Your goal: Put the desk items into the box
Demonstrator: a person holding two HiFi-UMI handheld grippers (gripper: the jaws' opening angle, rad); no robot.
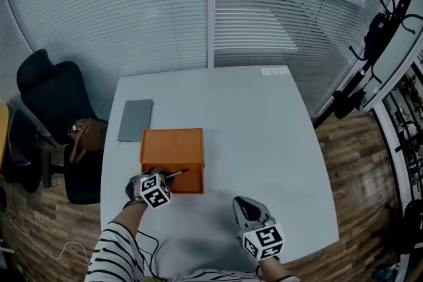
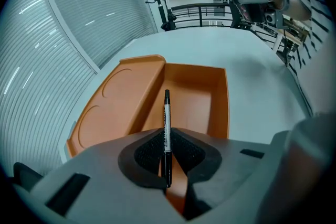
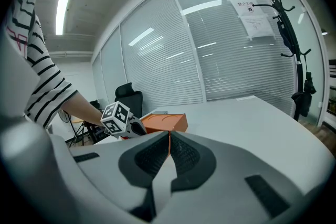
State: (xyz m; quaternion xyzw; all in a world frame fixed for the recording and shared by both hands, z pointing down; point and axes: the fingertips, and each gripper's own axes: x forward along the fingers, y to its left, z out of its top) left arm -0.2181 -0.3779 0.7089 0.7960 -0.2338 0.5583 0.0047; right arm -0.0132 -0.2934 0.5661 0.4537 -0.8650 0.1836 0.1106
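Left gripper view shows your left gripper (image 2: 167, 159) pinching a pen (image 2: 167, 118), its tip over the open orange box (image 2: 218, 107) on the left of the table (image 1: 264, 142). Your right gripper (image 3: 169, 147) has its jaws together, holding nothing.

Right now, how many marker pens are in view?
1. The marker pen is clamped between the left tongs, over the open orange box. The tongs hide part of the box floor, so another could lie there.
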